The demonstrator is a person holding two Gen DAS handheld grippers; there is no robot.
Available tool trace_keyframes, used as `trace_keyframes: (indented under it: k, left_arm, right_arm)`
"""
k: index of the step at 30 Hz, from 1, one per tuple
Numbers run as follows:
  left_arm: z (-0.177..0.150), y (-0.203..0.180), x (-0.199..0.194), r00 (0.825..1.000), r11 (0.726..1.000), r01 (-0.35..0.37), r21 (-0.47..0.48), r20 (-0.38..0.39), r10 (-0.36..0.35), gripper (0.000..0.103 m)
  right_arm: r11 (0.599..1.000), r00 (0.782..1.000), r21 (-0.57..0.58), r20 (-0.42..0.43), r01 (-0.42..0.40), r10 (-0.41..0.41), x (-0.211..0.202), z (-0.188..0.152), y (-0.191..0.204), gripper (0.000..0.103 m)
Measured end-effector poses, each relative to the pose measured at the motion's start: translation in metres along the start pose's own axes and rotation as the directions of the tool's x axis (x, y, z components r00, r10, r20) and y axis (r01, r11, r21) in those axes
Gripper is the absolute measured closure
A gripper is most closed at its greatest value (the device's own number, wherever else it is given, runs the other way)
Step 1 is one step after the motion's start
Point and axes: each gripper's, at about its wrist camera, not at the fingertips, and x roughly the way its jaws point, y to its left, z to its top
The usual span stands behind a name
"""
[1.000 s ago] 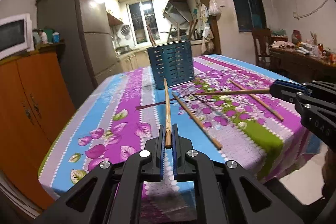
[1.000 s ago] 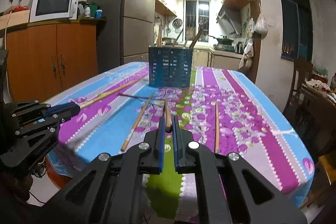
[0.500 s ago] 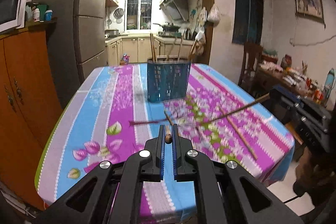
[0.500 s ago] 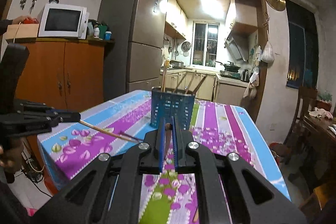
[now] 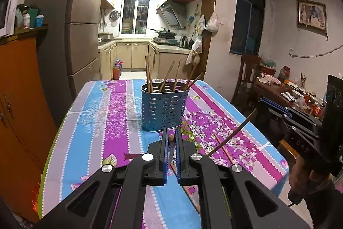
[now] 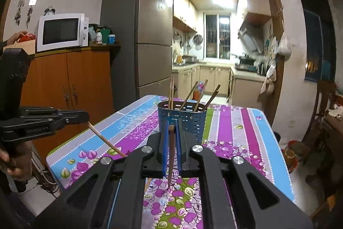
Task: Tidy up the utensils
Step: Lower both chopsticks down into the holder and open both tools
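Both grippers, the left [image 5: 171, 138] and the right [image 6: 171, 128], have risen off the table [image 5: 90, 121], each clamped on a chopstick [image 6: 171, 151]. Dropping them into the holder [image 5: 164, 108] likely comes next.

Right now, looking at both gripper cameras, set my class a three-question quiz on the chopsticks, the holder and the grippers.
1. True or false: the left gripper is shut on a chopstick.
2. Where does the blue holder stand? A) on the tablecloth B) on the orange cabinet C) on the fridge
3. Fill in: the right gripper holds a ____.

Key: 1 true. 2 A. 3 chopstick.
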Motion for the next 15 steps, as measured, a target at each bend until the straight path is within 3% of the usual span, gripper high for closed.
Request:
trace_keyframes:
  k: [7,15]
  left_arm:
    - [0.041,-0.003,-0.002,1.000,1.000,0.016,0.016,0.018,-0.017,0.096]
    - [0.074,-0.002,0.013,0.999,1.000,0.029,-0.003,-0.033,-0.030,0.096]
  right_arm:
    - [0.999,0.999,0.036,-0.051,-0.013,0.015,0.011,0.025,-0.005,0.098]
    - [0.999,0.999,0.039,-0.043,0.010,-0.008,0.014,0.056,-0.011,0.098]
